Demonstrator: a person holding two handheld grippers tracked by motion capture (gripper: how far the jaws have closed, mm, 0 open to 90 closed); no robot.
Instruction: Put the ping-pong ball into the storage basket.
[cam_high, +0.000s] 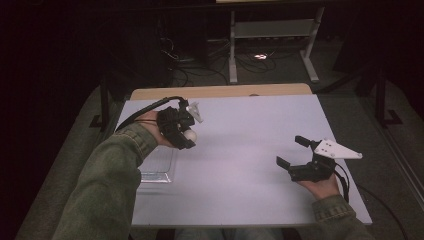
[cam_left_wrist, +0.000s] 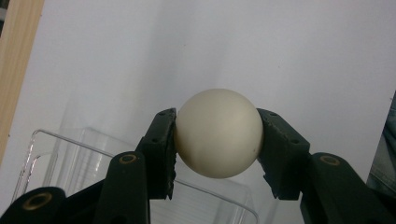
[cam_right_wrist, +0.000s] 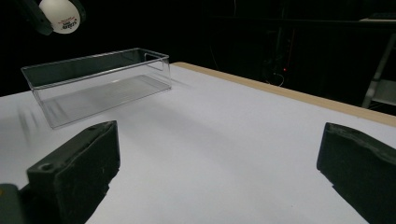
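The left gripper (cam_high: 186, 131) is raised above the left part of the white table (cam_high: 240, 150), and its two black jaws are clamped on a white ball (cam_high: 190, 135), probably a table-tennis ball. In the left gripper view the ball (cam_left_wrist: 218, 133) sits squarely between the jaw pads (cam_left_wrist: 163, 149), touching both, with its upper half standing proud of them. It is clear of the table surface. In the right gripper view the same ball (cam_right_wrist: 61, 16) hangs in the upper left corner, higher than the rim of the container, with small dark print on its lower face; the print is too small to read.

A clear plastic container (cam_high: 157, 167), rectangular and open-topped, rests on the table near the left edge. From the high view most of it is covered by the person's left sleeve (cam_high: 115, 180). In the left gripper view its transparent rim (cam_left_wrist: 74, 140) lies below and behind the jaws. In the right gripper view the container (cam_right_wrist: 100, 81) stands upright with nothing visible inside. Whether the ball is directly over the opening or just beside it cannot be judged with confidence.

The right gripper (cam_high: 295, 152) is held low over the right part of the table, well apart from the left one and from the container. Its jaws are spread wide with nothing between them; in the right gripper view only bare tabletop (cam_right_wrist: 219, 154) lies in the gap. The grey three-cornered plate (cam_high: 337, 149) sits on top of it.
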